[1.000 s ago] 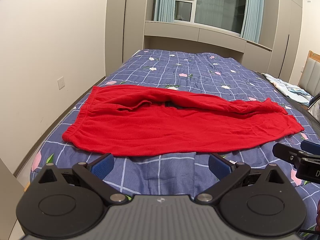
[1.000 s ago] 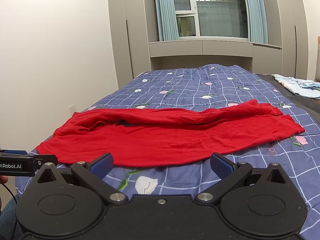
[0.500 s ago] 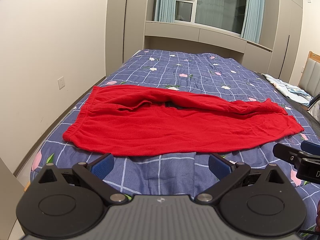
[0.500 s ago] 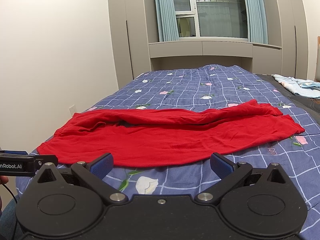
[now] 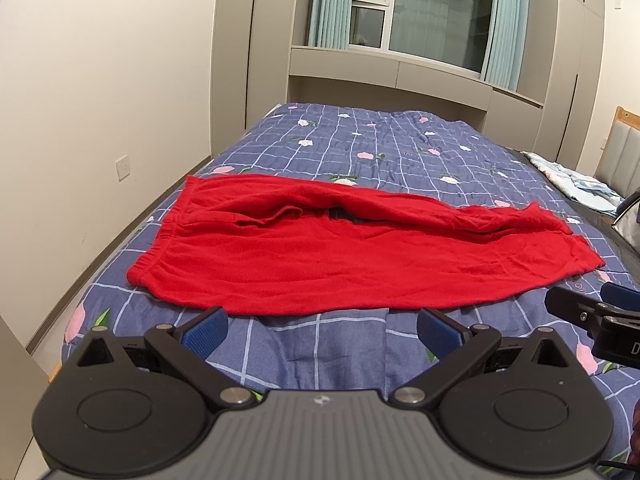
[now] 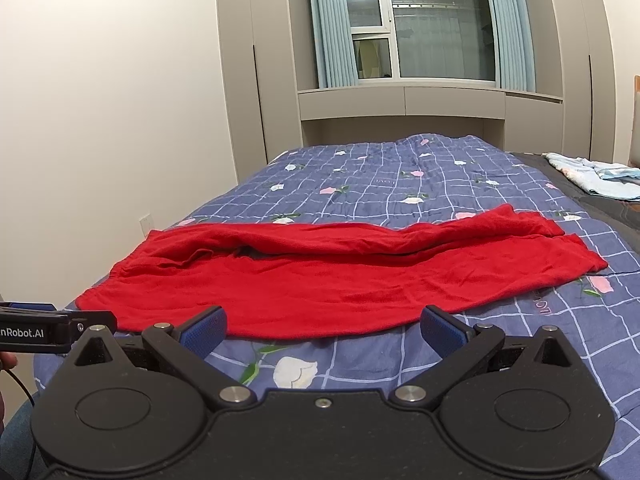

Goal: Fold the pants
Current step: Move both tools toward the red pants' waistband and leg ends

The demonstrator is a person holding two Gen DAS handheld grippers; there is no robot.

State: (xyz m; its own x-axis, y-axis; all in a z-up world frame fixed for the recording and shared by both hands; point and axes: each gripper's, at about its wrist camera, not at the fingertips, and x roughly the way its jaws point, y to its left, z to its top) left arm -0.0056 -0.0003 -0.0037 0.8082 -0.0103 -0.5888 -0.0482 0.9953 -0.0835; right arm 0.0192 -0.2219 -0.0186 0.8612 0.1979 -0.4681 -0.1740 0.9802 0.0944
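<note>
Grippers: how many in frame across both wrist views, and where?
2. The left gripper hangs open over the quilt, just short of the red pants. The right gripper is open beside it, nearer the leg end. Nothing held.

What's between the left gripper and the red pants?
Only bare blue checked quilt separates the left gripper from the red pants, as the left wrist view shows.

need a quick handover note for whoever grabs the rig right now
Left claw: open, holding nothing, just short of the near edge of the red pants.
Right claw: open, holding nothing, at the same near edge.
The pants lie spread sideways across the blue floral bedspread, waistband on the left, leg ends on the right, far leg bunched.
Done: no fold visible.
Left: grasp and make every fold.
</note>
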